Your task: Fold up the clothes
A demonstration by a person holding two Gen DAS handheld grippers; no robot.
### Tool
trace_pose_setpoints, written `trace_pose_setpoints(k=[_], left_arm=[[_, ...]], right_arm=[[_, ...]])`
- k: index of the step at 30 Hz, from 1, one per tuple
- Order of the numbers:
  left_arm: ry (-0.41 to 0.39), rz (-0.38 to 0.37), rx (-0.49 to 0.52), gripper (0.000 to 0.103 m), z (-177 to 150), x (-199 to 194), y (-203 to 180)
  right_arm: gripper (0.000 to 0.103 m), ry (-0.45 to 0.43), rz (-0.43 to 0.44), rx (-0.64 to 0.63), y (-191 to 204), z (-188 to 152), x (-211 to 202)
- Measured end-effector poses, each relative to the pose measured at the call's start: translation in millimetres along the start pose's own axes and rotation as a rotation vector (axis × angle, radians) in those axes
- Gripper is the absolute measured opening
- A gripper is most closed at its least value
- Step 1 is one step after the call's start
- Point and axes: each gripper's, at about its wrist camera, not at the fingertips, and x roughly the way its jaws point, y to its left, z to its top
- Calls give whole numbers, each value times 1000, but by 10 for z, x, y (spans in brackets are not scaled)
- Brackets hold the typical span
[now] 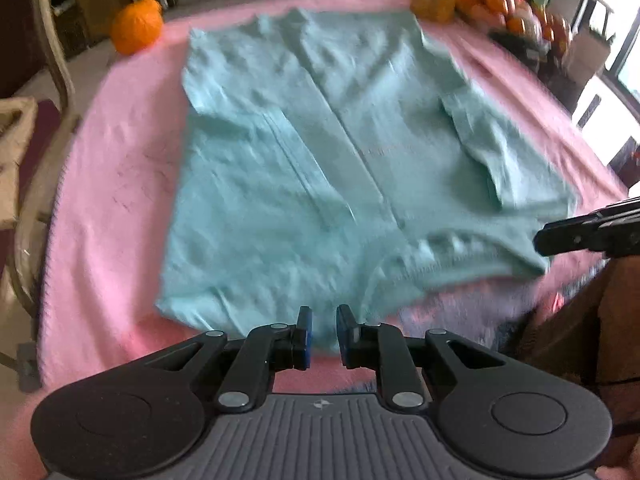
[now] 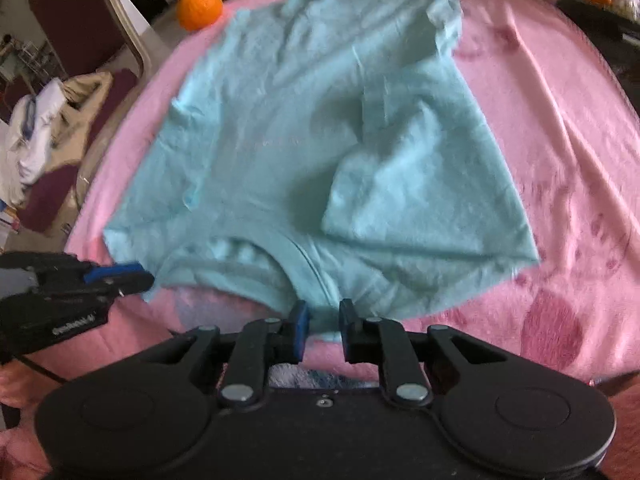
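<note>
Left gripper [image 1: 323, 332]: it is nearest in its own view, over the near edge of the shirt. Its two blue pads stand a little apart, and nothing is pinched between them. It has let go.
Right gripper [image 2: 323, 330]: it is low over the near hem by the neck hole. Its jaws have a small gap too. Cloth shows in the gap, but the pads do not squeeze it, so it grips nothing.
Shirt [image 1: 320, 160]: a light blue-green T-shirt lies spread flat on the pink blanket. The neck hole is on the near side, close to both grippers. The right sleeve is folded in over the body. A long crease runs from near to far down the middle.
Blanket [image 1: 112, 200]: pink and fuzzy, it covers the table under the shirt. It has darker pink spots on the right side.
Chair [image 2: 100, 32]: it stands at the left, with pale cloth piled on the seat.
Orange ball [image 1: 136, 26]: round, at the far left, just off the blanket's edge.
Fruit pile [image 1: 504, 8]: orange and red round things sit at the far right, blurry.
</note>
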Motion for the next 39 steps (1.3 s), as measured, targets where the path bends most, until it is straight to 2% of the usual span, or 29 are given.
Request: trace_pose_setpoints(k=[5,7,8,11,13,17,21,26,32,33,35,36,37,39], left_arm=[[-187,38,-89,18,446,-385,407],[-258,56,-126,18,697,-484,580],[-287,67,-147,18,843,-506,676],[-347,98,-183,28,1290,-419,922],[-347,119,-200,35,1592,-216,1067],[-302,150,-208,42,2124,385,1246],[-250,197,-197,47,2555,1051,1388],[-203,183,-211,49,2864,1714,1547],[-213,227,-86,50,3084,2147,1446],[-214,236,-73,49,3109,2198,1453],[-232,242,-60,37,3137,2253,1470],[-237,242,-55,25,3149,2280,1483],[-235,238,-50,4,3158,2309,1500],[-238,248,-56,2,3163,2351,1523]], right_arm=[[20,-193,62,30,14,467,-543],[30,-277,85,56,-36,714,-760],[30,-315,97,74,-76,852,-844],[35,-414,106,117,-267,1284,-967],[47,-463,76,153,-421,1585,-867],[47,-506,13,284,-759,2176,-517],[38,-470,-40,406,-1194,2542,41],[38,-470,-70,486,-1582,2821,643],[32,-480,-95,526,-1837,3016,1122],[31,-478,-97,522,-1857,3040,1180],[29,-479,-91,505,-1870,3084,1267],[28,-481,-89,494,-1865,3104,1305],[28,-483,-95,480,-1845,3122,1338],[28,-472,-116,465,-1809,3155,1420]])
